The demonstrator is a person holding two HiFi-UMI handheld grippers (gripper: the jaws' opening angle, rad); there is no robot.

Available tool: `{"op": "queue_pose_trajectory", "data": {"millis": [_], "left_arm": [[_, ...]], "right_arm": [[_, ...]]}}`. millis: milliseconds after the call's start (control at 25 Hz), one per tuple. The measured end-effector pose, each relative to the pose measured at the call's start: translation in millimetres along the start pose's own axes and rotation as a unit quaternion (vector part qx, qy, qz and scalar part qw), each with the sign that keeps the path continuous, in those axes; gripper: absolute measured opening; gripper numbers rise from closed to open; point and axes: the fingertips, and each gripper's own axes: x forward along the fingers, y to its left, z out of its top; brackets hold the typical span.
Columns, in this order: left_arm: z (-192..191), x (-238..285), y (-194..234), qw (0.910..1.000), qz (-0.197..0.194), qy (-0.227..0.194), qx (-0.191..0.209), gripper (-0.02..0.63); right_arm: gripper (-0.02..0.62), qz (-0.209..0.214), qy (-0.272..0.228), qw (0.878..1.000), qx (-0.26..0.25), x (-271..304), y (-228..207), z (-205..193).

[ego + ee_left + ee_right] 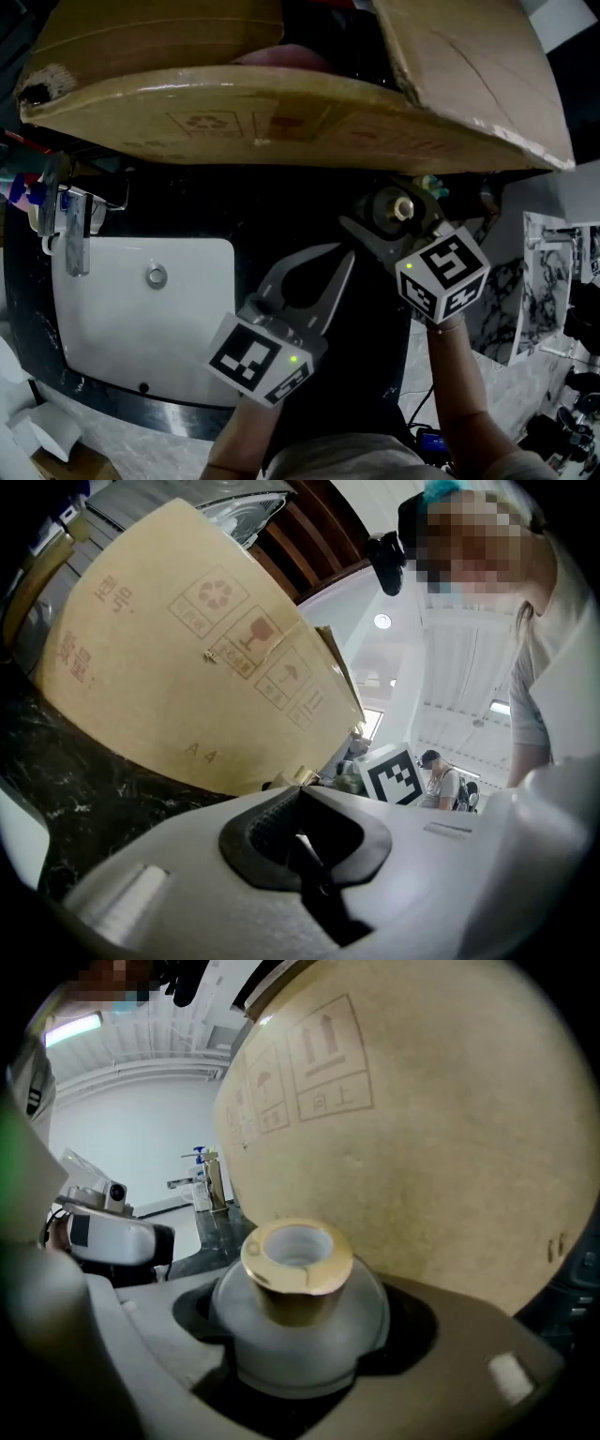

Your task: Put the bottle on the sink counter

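1. The right gripper [296, 1358] has its jaws closed round the bottle [298, 1302]. They clamp the rounded shoulder just below the gold collar [296, 1260].
2. In the head view the bottle [401, 208] sits right of centre, just under the lower edge of the cardboard box [281, 103]. It is over the dark counter [281, 220], and I cannot tell whether its base touches it.
3. The body looks like frosted glass, so I judge it stiff, fairly weighty, smooth and breakable on stone. The curved shoulder could slide in the jaws. The straighter part under the collar seems the safer place to hold.
4. I cannot tell whether the top is capped, so I would keep it upright.
5. The left gripper [300, 803] has its jaws pressed together on nothing. It hangs at lower centre of the head view [342, 258], near the bottle.
6. The counter is black, veined and glossy, so probably hard and slick.
7. Room is tight. The box overhangs the top of the frame, and the white basin [141, 323] and faucet [75, 234] fill the left.
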Motion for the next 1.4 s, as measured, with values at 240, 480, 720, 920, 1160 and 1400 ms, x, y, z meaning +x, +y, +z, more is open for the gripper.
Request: {"op": "queue_pose_trajectory", "data": {"millis": [240,480,720,920,1160,1400], "left_arm": [[1,-1,0,1.0000,0.001,-0.001,0.003,0.008],[2,-2,-1,1.0000,0.002,-0.001,0.005,0.008],[-3,-1,-1,1.0000,0.004,0.006,0.001,0.008],[-7,-1,-3,0.9999,0.006,0.016,0.001,0.008],[-9,-1,-2,0.9998,0.010,0.018,0.001,0.008],[-9,-4,-2,0.9996,0.018,0.019,0.004,0.008]], "right_arm": [[0.342,-0.001,0.009,1.000,-0.009,4,-2,-4],[0.342,-0.009,0.016,1.000,-0.016,6,-5,-6],[0.343,-0.008,0.027,0.999,-0.027,10,-2,-7],[0.344,-0.010,0.022,0.999,-0.023,10,-3,-7],[0.353,-0.008,0.009,1.000,-0.016,4,-2,-5],[0.353,-0.011,-0.027,0.999,0.018,-11,-2,1]]}}
